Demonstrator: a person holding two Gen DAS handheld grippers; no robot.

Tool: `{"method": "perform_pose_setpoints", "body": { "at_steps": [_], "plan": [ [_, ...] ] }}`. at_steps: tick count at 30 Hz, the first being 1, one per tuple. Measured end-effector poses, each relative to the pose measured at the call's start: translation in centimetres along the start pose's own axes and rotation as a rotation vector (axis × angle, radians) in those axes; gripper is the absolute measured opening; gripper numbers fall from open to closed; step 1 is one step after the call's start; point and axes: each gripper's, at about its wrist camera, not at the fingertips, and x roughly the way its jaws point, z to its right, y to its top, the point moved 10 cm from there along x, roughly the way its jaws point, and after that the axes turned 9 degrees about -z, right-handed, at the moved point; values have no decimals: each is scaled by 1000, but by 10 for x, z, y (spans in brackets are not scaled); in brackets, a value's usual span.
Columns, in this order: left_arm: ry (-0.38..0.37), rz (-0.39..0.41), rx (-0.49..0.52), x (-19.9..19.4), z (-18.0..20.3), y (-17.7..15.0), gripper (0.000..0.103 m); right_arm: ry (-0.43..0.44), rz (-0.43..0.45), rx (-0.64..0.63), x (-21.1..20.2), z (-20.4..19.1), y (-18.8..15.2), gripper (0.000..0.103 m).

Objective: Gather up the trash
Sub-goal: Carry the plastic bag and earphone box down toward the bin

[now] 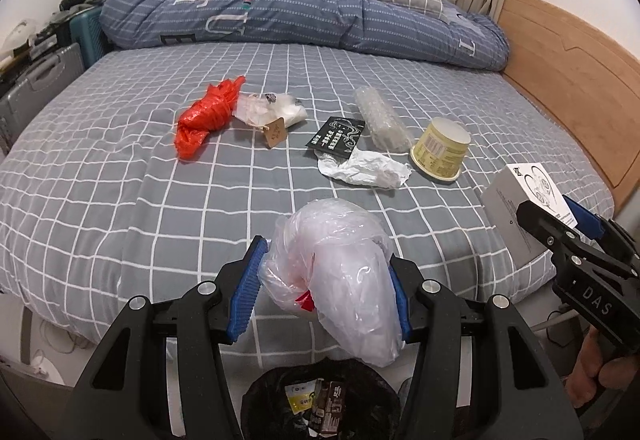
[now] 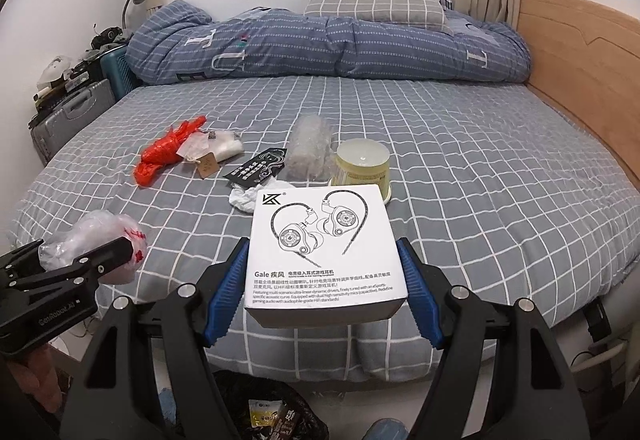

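two grippers (image 1: 324,292), two bags (image 1: 332,280), one box (image 2: 326,248)

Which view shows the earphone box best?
The right wrist view: the earphone box fills the centre, printed top readable, held in the right claw. The left wrist view shows only its corner at the right edge.

Each claw is black plastic: two angular arms carrying ribbed blue pads, with round silver screw heads at the joints. The left claw (image 1: 326,288) and right claw (image 2: 324,288) look alike. White letters "DAS" mark the right one's side; the left one's side lettering is blurred, perhaps "GenRobot.AI".
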Motion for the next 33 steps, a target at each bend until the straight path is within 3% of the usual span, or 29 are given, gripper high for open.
{"method": "perform_pose_setpoints", "body": {
  "at_steps": [17,33],
  "plan": [
    [20,-13,-12,-16,-8,-40,53,30,-18,-6,-15,-22,-27,69],
    [21,-52,-29,-27,-19,-87,53,47,-78,-19,-21,-40,-76,69]
  ]
}}
